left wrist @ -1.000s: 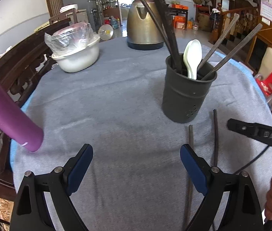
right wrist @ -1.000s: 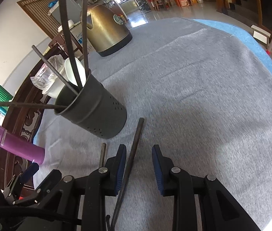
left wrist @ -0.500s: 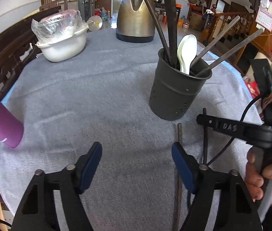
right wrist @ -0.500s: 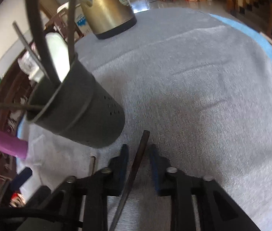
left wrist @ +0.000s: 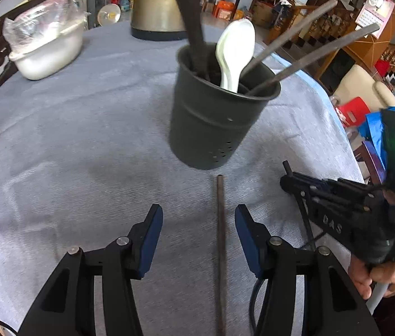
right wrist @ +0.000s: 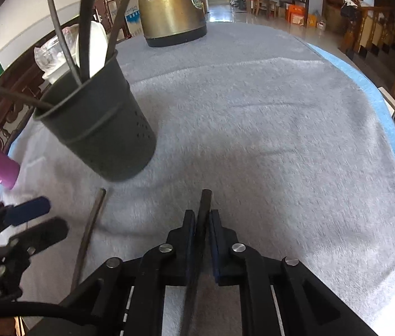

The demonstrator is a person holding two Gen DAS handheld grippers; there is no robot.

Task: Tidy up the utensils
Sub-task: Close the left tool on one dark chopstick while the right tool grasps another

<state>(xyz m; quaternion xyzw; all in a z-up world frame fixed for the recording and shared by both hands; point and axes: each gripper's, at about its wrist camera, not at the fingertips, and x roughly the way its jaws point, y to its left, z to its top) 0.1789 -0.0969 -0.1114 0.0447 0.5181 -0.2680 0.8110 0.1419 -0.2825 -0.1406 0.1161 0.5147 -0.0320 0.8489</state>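
Both grippers have dropped closer — right gripper [right wrist: 203,221] clenched on one chopstick [right wrist: 205,200], left gripper [left wrist: 197,224] narrowing (not touching) around another chopstick [left wrist: 220,224].

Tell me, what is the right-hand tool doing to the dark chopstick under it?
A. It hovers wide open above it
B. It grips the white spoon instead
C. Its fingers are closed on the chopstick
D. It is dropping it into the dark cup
C: in the right wrist view the right gripper has both blue pads pressed against the chopstick, which sticks out ahead over the grey cloth.
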